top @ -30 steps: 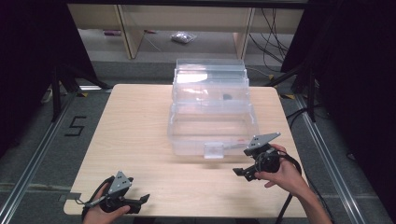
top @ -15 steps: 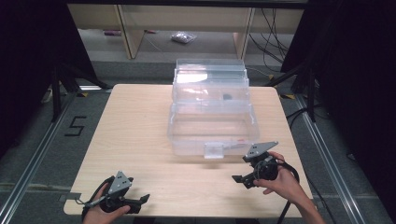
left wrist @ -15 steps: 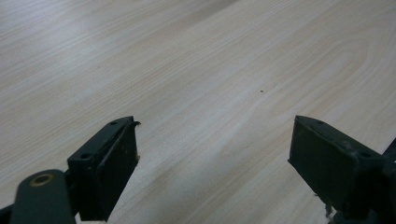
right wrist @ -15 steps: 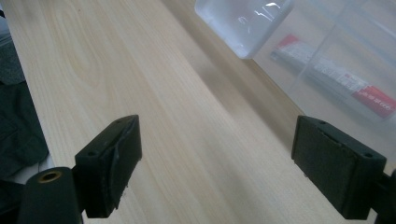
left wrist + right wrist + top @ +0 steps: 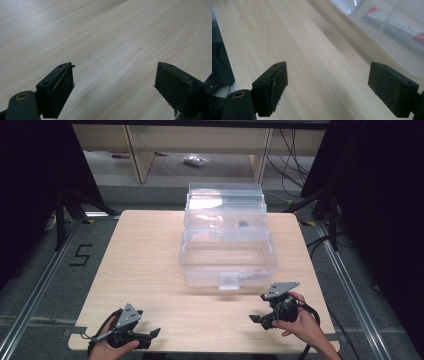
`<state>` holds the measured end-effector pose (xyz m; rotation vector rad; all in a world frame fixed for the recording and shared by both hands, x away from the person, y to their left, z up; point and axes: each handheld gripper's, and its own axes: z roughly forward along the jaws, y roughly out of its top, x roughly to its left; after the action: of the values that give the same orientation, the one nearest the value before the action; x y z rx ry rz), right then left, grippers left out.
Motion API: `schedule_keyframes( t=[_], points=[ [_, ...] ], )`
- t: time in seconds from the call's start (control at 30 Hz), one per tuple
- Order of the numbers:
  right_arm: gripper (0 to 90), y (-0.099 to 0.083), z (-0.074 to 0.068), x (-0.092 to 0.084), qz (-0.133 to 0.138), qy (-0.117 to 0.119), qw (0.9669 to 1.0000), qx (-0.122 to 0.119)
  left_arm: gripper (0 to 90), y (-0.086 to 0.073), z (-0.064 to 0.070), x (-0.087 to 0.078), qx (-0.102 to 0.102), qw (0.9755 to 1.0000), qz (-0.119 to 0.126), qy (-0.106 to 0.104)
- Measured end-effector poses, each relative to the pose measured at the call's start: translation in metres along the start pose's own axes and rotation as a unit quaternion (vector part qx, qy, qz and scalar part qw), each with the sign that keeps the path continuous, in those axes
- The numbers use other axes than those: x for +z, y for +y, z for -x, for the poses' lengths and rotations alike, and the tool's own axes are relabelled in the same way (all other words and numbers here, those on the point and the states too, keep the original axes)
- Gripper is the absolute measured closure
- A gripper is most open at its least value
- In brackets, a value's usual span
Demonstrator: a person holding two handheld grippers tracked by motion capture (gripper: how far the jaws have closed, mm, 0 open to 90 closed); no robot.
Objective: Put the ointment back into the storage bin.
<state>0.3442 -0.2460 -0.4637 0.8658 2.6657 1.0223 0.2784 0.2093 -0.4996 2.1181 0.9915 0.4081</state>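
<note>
A clear plastic box (image 5: 227,255) with its lid raised at the back stands on the middle of the wooden table (image 5: 145,260). A red and white tube (image 5: 252,274) lies inside near its front wall; the same tube (image 5: 394,23) shows through the wall in the right gripper view. A small dark item (image 5: 243,224) sits in the upper tray. My left gripper (image 5: 151,337) rests open at the front left corner of the table, over bare wood (image 5: 115,67). My right gripper (image 5: 257,321) is open in front of the box's right corner, jaws wide over the table (image 5: 328,66).
A white latch (image 5: 229,281) hangs on the box's front wall. Black stands and cables (image 5: 320,235) flank the table on the right. A wooden shelf (image 5: 135,150) and a small bag (image 5: 195,160) on the floor lie beyond the far edge.
My right gripper has drawn back from the box toward the front edge of the table, still open. The left gripper has not moved.
</note>
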Motion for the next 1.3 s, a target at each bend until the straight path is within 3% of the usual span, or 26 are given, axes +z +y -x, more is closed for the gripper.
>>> schedule_keyframes(
  t=[0.03, 0.07, 0.2, 0.6, 0.77, 0.8, 0.87, 0.93, 0.97, 1.0, 1.03, 1.07, 1.3],
  points=[
    [16.8, -0.001, 0.000, 0.000, -0.003, 0.002, 1.0000, 0.005, 14.9, 0.000, 0.000, 0.000, 0.000, 1.0000, 0.000, 0.000],
    [16.9, -0.003, 0.002, 0.000, -0.001, 0.005, 0.9999, -0.009, 14.9, 0.000, 0.000, 0.000, 0.000, 1.0000, 0.000, 0.001],
    [16.7, -0.008, 0.000, 0.000, 0.005, 0.003, 1.0000, 0.005, 14.9, 0.000, 0.000, 0.000, 0.001, 1.0000, 0.000, 0.001],
    [16.7, -0.022, -0.004, 0.001, 0.026, -0.006, 0.9996, 0.012, 14.9, 0.000, 0.001, 0.000, 0.002, 1.0000, 0.001, -0.001],
    [16.8, -0.029, -0.006, 0.002, 0.023, -0.019, 0.9992, 0.027, 14.9, 0.000, 0.000, 0.000, 0.005, 1.0000, -0.002, 0.004],
    [16.8, -0.029, -0.006, 0.000, 0.010, -0.015, 0.9994, 0.030, 14.9, 0.000, 0.000, 0.000, 0.005, 1.0000, -0.002, 0.004],
    [16.8, -0.033, -0.005, 0.000, 0.021, -0.020, 0.9990, 0.034, 14.9, 0.000, 0.000, 0.000, 0.008, 1.0000, -0.001, 0.001],
    [16.7, -0.038, -0.008, -0.001, 0.025, -0.029, 0.9973, 0.063, 14.8, 0.000, 0.001, 0.000, 0.001, 1.0000, 0.001, 0.000],
    [16.7, -0.039, -0.005, -0.002, 0.018, -0.029, 0.9984, 0.046, 14.9, 0.000, 0.000, 0.000, 0.004, 1.0000, 0.001, -0.001],
    [16.7, -0.039, -0.005, -0.002, 0.018, -0.029, 0.9984, 0.046, 14.9, 0.000, 0.000, 0.000, 0.004, 1.0000, 0.001, -0.001],
    [16.7, -0.041, -0.008, -0.001, 0.021, -0.030, 0.9972, 0.065, 14.9, 0.000, 0.000, 0.000, 0.006, 1.0000, 0.001, -0.002],
    [16.7, -0.042, -0.005, -0.002, 0.016, -0.035, 0.9980, 0.050, 14.8, 0.000, 0.000, 0.000, 0.007, 1.0000, 0.000, -0.001],
    [16.7, -0.044, -0.008, 0.000, 0.007, -0.043, 0.9975, 0.056, 14.9, 0.000, 0.000, 0.000, 0.007, 1.0000, -0.005, 0.004]
  ],
)
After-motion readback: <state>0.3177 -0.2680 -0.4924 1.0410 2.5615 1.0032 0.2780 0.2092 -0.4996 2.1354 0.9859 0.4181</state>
